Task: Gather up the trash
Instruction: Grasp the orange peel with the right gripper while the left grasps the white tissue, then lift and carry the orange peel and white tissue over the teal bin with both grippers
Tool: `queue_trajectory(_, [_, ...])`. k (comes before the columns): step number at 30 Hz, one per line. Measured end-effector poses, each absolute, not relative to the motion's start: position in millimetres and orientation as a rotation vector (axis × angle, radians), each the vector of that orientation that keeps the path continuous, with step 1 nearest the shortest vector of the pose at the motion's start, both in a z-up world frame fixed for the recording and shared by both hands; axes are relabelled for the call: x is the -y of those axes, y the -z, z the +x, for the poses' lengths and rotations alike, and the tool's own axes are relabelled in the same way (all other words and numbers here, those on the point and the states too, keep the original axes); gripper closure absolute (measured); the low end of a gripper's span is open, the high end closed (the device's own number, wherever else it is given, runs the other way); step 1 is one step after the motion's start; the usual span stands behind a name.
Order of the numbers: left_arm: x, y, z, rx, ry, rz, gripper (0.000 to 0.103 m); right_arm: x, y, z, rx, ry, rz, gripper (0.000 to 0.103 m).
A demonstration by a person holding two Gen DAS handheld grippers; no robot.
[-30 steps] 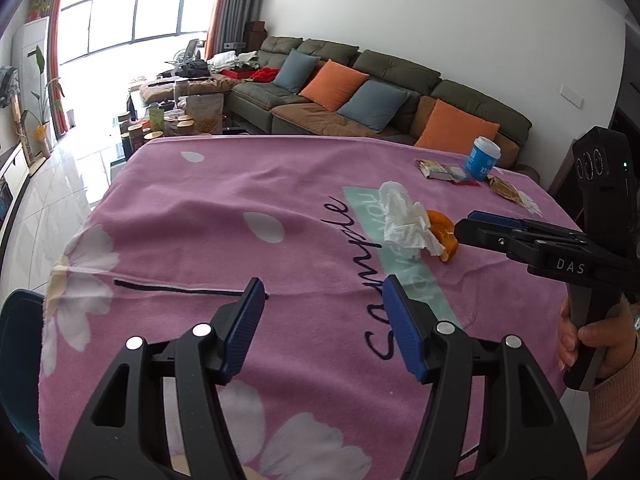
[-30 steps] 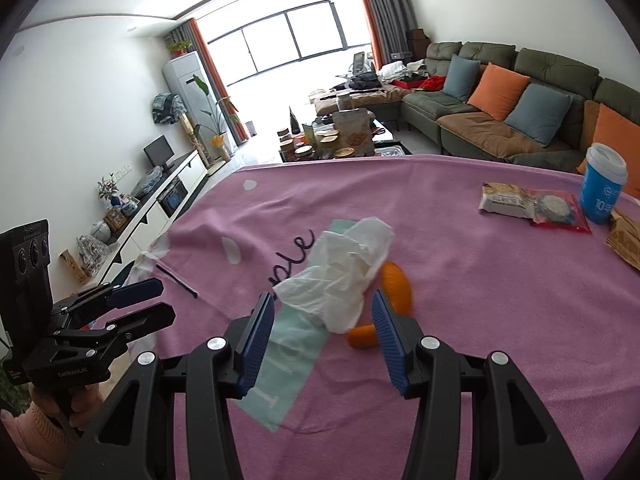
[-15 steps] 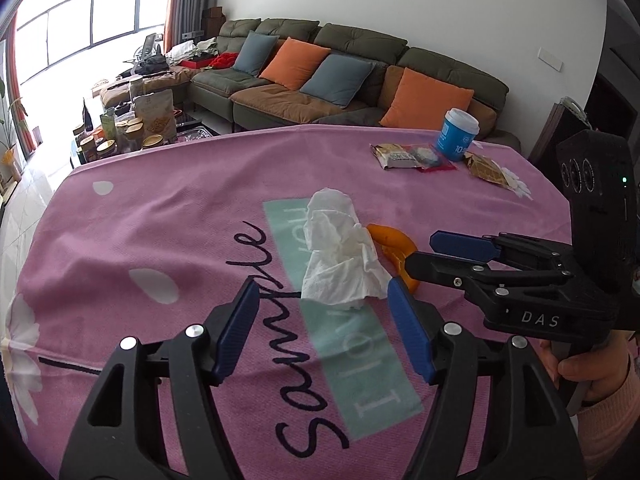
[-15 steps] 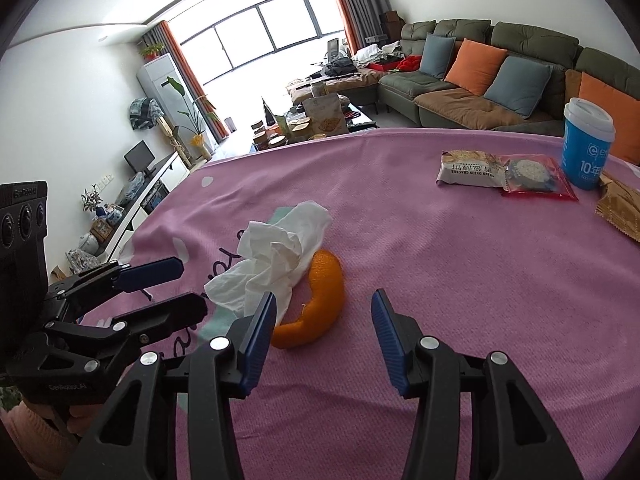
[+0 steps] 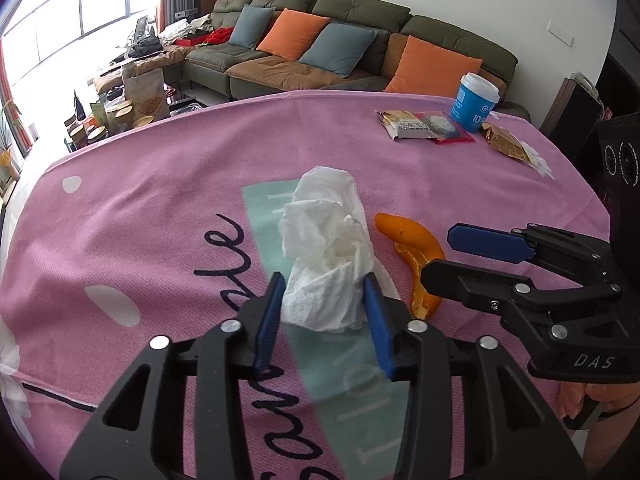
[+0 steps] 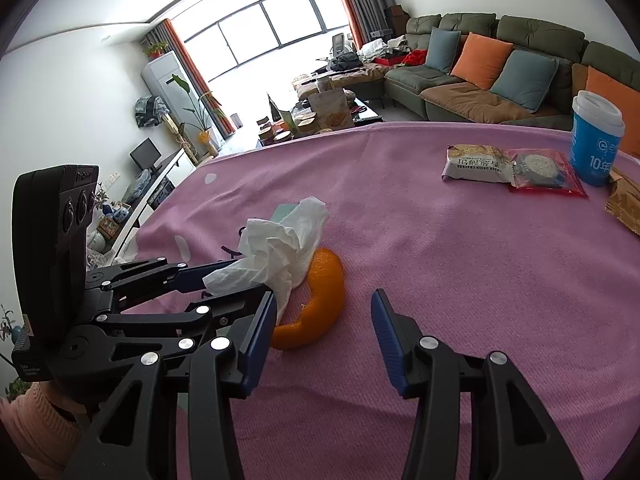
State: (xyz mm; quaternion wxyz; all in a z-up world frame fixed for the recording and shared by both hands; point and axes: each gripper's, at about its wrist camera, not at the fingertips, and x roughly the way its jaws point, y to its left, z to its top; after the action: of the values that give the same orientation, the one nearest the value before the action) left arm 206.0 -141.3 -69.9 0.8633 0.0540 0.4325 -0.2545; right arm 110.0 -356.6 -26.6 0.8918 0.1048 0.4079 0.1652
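Observation:
A crumpled white tissue lies on the pink tablecloth, and a curved piece of orange peel lies just right of it. My left gripper is closing, with the near end of the tissue between its blue pads and touching both. The right wrist view shows that same left gripper pinching the tissue from the left. My right gripper stands open low over the cloth. The peel sits between its fingertips, closer to the left one, and neither pad presses on it. The right gripper also reaches in from the right in the left wrist view.
At the table's far right stand a blue paper cup, two snack packets and a brown wrapper. A sofa with cushions runs behind the table. A hand in a pink sleeve holds the left gripper.
My left gripper moved forward over the cloth to the tissue, and its jaws narrowed around it. The right gripper shifted from the tissue to the orange peel and sank a little, still open.

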Motion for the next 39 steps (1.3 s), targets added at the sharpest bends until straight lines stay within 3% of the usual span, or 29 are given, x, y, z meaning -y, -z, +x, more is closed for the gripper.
queue_trajectory(4, [137,69,204,-0.909,0.544,0.09,0.093,349,28,115,-0.861,-0.347,0.207,0.062])
queue_trajectory(13, [114,61,184,-0.865,0.534,0.054,0.096,350,32,120,-0.878,-0.349,0.234,0.085])
queue_trajectory(39, [-2,25,103,-0.764,0.423,-0.071,0.096,301,10,88,-0.805,-0.538,0.259,0.087])
